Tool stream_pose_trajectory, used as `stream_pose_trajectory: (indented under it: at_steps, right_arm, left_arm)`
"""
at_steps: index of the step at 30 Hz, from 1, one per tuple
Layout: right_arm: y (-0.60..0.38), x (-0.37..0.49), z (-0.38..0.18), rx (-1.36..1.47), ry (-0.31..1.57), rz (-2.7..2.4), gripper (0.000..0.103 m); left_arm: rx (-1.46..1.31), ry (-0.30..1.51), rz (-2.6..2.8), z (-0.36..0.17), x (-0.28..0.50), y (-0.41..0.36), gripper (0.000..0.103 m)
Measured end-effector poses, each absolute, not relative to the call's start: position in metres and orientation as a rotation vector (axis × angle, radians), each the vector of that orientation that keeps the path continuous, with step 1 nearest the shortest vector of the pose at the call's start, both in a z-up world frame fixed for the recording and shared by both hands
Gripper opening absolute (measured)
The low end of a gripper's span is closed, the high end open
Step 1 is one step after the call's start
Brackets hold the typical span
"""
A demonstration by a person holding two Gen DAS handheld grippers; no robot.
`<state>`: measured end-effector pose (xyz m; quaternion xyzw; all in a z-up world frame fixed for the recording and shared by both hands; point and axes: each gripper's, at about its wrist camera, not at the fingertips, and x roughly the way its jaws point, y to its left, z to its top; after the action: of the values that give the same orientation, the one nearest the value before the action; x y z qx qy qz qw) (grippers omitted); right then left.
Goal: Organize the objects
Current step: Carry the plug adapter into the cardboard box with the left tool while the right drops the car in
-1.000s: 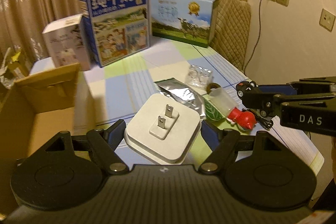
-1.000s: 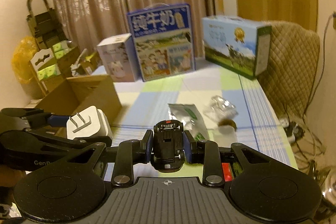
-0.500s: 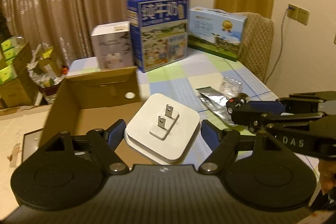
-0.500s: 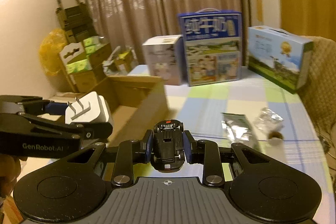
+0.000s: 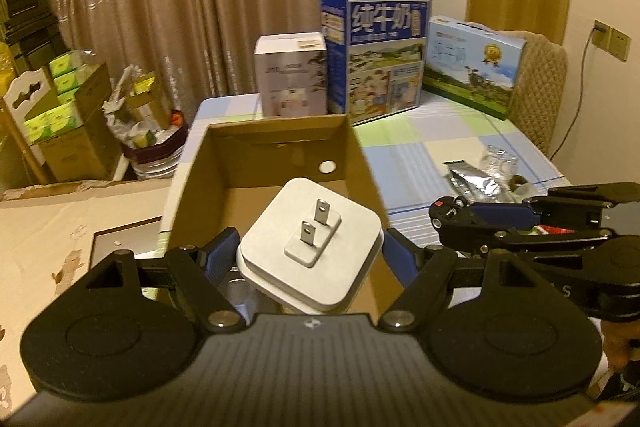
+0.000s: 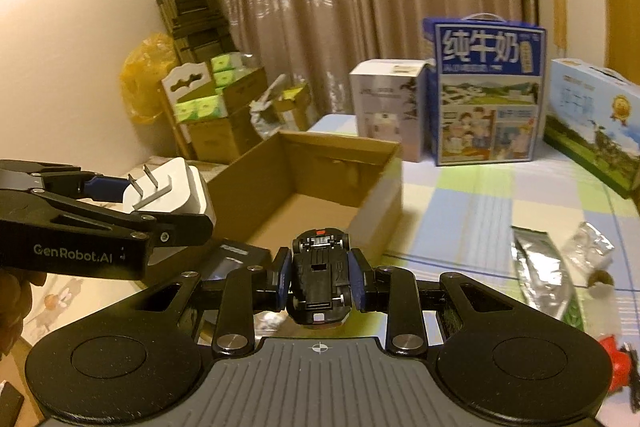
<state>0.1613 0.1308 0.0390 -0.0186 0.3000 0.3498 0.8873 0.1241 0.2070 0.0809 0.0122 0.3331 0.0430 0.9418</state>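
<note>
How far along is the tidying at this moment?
Done: nothing clearly; the cardboard box shows only bare floor, though its near end is hidden. In hand: the left gripper holds a white plug adapter over the box, and the right gripper holds a black toy car beside it. Left: foil packet, clear wrapper and red toy on the table.

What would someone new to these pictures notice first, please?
Most striking is the white plug adapter, prongs up, clamped in the left gripper in front of the open cardboard box. Next, the small black toy car pinched in the right gripper, with the blue milk carton upright on the checked tablecloth behind.
</note>
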Motion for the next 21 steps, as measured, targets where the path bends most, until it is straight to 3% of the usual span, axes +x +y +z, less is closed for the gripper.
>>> stream_pose_trajectory:
  at_steps: [21]
  right_arm:
    - [0.161,0.184,0.032,0.011,0.658,0.79,0.027]
  left_arm:
    - [-0.011,0.741,0.148,0.059,0.138,0.246,0.074]
